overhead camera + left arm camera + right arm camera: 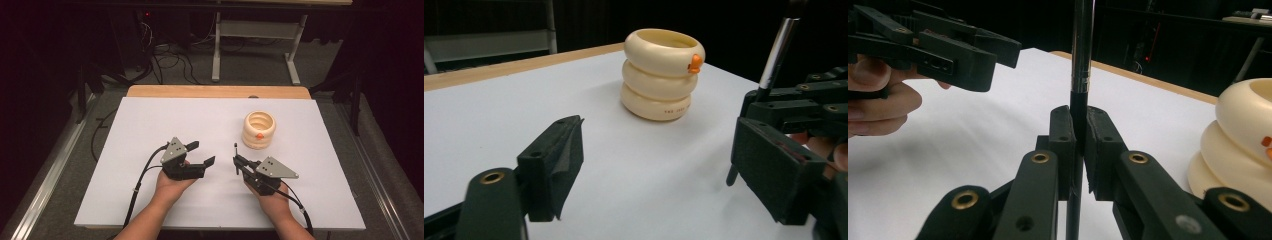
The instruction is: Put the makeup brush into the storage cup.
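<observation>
My right gripper [236,161] [1079,145] is shut on a thin black stick with a silver band [235,151] [1082,50], which it holds upright just above the white table sheet [150,125]. In the left gripper view the stick [776,52] rises at the right edge. My left gripper [204,152] [664,165] stands open a short way to its left, nothing between its jaws. A cream holder of three stacked rings with a small orange spot [259,129] [663,75] [1243,135] stands upright just beyond the right gripper.
A wooden table edge [215,91] runs along the far side of the white sheet. Beyond it are cables on a grey floor [170,62] and a white metal stand [255,30]. A metal rail [55,165] runs along the left.
</observation>
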The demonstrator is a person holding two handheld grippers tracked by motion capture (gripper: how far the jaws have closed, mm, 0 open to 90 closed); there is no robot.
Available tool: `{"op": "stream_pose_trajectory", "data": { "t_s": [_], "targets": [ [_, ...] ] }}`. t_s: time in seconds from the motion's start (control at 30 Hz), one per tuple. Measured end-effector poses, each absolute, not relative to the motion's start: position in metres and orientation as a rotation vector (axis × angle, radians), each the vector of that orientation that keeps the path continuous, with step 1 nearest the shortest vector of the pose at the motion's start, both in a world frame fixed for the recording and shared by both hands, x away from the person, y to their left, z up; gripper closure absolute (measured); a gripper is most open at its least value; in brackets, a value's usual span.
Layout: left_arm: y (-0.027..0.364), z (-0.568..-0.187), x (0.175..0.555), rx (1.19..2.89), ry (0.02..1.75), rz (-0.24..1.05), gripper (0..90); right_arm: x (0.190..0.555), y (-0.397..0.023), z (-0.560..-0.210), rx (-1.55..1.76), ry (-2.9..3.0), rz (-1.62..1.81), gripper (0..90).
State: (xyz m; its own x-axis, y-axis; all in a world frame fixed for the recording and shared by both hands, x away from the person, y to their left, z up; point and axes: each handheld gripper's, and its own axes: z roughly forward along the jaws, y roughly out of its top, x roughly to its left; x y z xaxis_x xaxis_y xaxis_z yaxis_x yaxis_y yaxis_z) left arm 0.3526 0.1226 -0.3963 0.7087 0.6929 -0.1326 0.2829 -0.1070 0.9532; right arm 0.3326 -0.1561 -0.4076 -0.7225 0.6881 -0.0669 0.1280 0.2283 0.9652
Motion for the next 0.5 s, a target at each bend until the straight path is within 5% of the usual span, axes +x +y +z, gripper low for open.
{"op": "stream_pose_trajectory", "data": {
  "t_s": [0.5],
  "targets": [
    [0.135,-0.399,0.353,1.733,0.833,0.465,5.3,0.334,-0.168,-0.404,0.767,1.990,1.501,85.7]
  ]
}}
